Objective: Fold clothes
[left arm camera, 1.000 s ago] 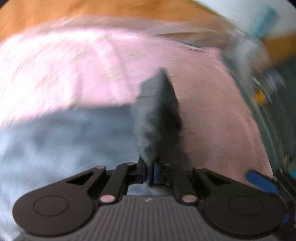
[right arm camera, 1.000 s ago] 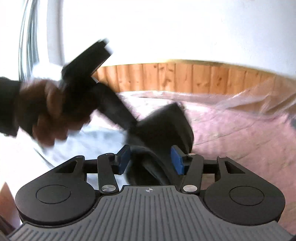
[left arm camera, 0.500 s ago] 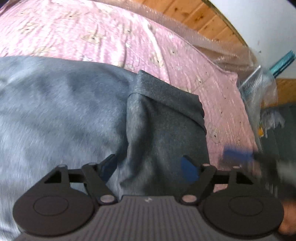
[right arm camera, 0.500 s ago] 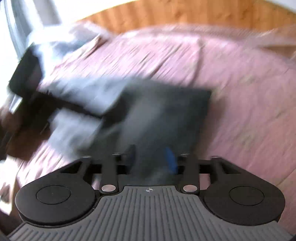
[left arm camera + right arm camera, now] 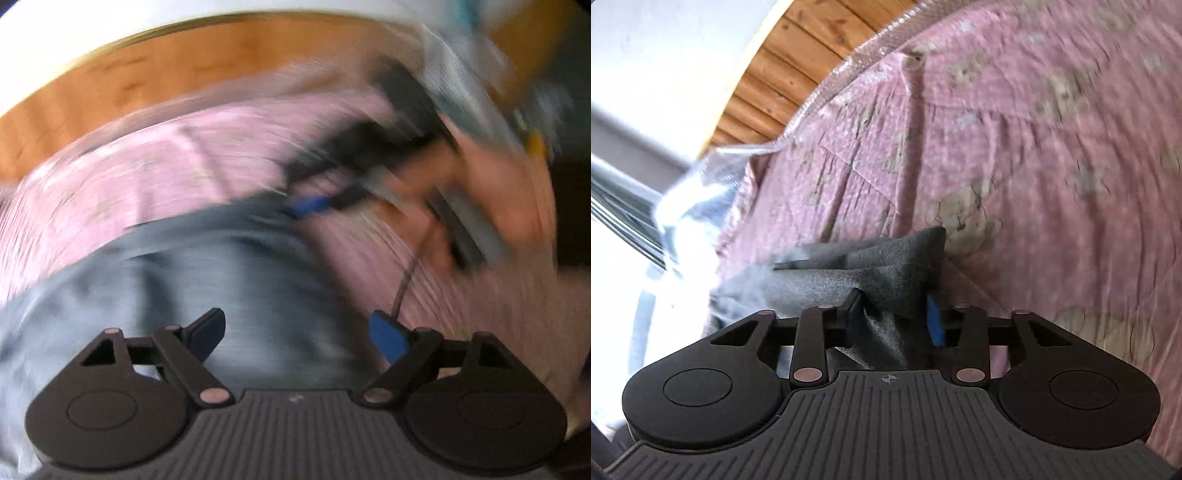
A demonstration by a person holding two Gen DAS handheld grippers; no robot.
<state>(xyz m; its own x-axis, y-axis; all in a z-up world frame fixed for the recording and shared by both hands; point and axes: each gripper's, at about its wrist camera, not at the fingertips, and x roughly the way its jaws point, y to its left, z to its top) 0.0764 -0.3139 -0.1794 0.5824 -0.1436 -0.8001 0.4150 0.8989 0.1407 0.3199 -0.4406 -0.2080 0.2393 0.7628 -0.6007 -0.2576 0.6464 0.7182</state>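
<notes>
A dark grey garment point(image 5: 221, 266) lies on the pink bedspread point(image 5: 184, 155), badly blurred in the left wrist view. My left gripper point(image 5: 297, 334) hangs over it with its jaws wide and still opening, gripping nothing. Beyond it a hand point(image 5: 498, 184) holds my right gripper, whose blue pad point(image 5: 310, 204) meets the garment's far edge. In the right wrist view the right gripper point(image 5: 894, 319) has a thick fold of the garment point(image 5: 886, 258) filling the gap between its fingers, both pads touching the cloth low over the bedspread point(image 5: 1034, 147).
A wooden panel point(image 5: 798, 62) and a white wall run behind the bed. Crinkled clear plastic point(image 5: 701, 184) lines the bed's far edge. Bright metal bars point(image 5: 624, 206) stand at the left. Blurred clutter point(image 5: 535, 140) shows at the right of the left wrist view.
My left gripper went from shut on a tuft of the garment to wide open and swung sideways. My right gripper came down from the air to the bed with the cloth between its fingers.
</notes>
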